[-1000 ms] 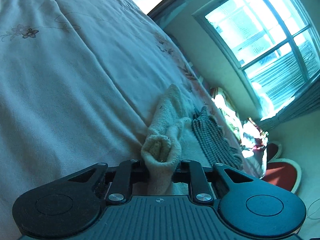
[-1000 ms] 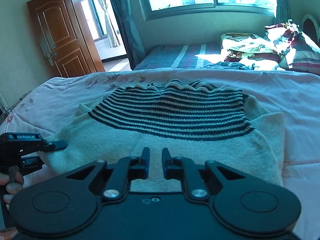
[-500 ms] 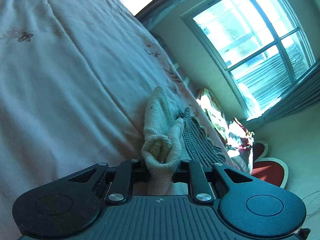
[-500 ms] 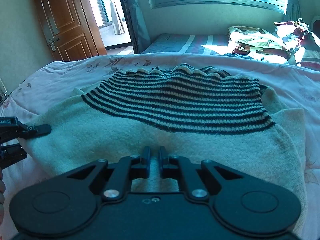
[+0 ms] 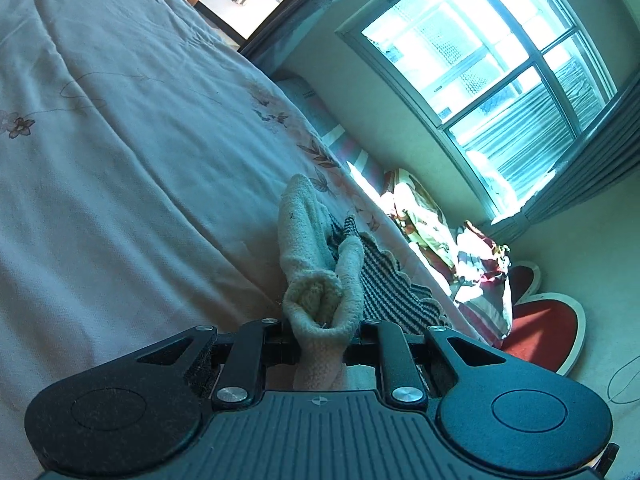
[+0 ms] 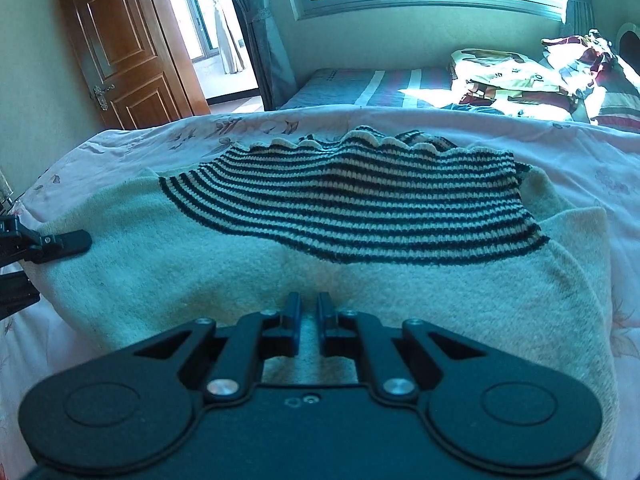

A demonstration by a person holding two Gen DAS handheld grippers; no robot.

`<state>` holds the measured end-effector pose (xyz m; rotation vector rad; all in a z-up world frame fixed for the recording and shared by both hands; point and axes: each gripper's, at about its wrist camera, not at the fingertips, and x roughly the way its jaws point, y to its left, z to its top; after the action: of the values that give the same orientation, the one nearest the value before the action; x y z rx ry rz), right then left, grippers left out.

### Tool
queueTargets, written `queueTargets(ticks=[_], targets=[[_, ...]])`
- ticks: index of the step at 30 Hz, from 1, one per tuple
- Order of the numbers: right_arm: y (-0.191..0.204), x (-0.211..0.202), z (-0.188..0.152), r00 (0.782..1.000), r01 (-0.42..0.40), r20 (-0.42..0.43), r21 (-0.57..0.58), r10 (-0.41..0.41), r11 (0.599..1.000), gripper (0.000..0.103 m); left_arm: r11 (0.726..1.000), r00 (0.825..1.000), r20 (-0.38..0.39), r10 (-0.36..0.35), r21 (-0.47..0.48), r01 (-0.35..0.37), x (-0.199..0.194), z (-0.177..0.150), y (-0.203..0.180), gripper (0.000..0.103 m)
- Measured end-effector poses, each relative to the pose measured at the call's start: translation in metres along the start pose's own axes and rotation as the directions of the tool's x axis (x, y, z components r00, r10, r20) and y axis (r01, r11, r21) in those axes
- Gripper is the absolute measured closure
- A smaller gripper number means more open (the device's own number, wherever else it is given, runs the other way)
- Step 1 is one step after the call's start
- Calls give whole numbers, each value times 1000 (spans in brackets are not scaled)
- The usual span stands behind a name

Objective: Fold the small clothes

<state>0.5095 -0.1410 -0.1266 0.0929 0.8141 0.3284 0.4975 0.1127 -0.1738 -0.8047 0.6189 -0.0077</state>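
A small cream knit sweater (image 6: 192, 272) with a dark striped band (image 6: 360, 216) lies spread on the bed. My left gripper (image 5: 320, 332) is shut on a bunched cream edge of the sweater (image 5: 320, 300), which is pinched between its jaws. The same gripper shows at the left edge of the right wrist view (image 6: 44, 244), gripping the sweater's left side. My right gripper (image 6: 309, 320) is nearly closed and pinches a ridge of the cream near edge between its fingertips (image 6: 294, 316).
The bed (image 5: 120, 160) has a pale floral sheet. A second bed (image 6: 380, 84) with piled bedding (image 6: 540, 76) stands beyond. A wooden door (image 6: 120, 52) is at the back left and a window (image 5: 500, 60) above. A red chair (image 5: 548, 328) stands by the wall.
My right gripper has moved forward onto the sweater's near edge and closed on a cream fold. My left gripper still holds its edge and has tilted, shifting its view.
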Motion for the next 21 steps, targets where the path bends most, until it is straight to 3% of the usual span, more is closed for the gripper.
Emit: queueTargets(ticks=[13,17,21], targets=[[-8,0,0,1000,-28,2,44,28,999,96,994,999,-4,-37,108,37,-13,9,-35,86],[-28,-20,1,996,-68,64,180,57,981,83,980,998,-27,-58,187,62,-8,5,-69,86],[-70,-57,-4,985,-87,169,343,30,935,83,947,993,-76,-87,303,106,0,-6,-114,86]])
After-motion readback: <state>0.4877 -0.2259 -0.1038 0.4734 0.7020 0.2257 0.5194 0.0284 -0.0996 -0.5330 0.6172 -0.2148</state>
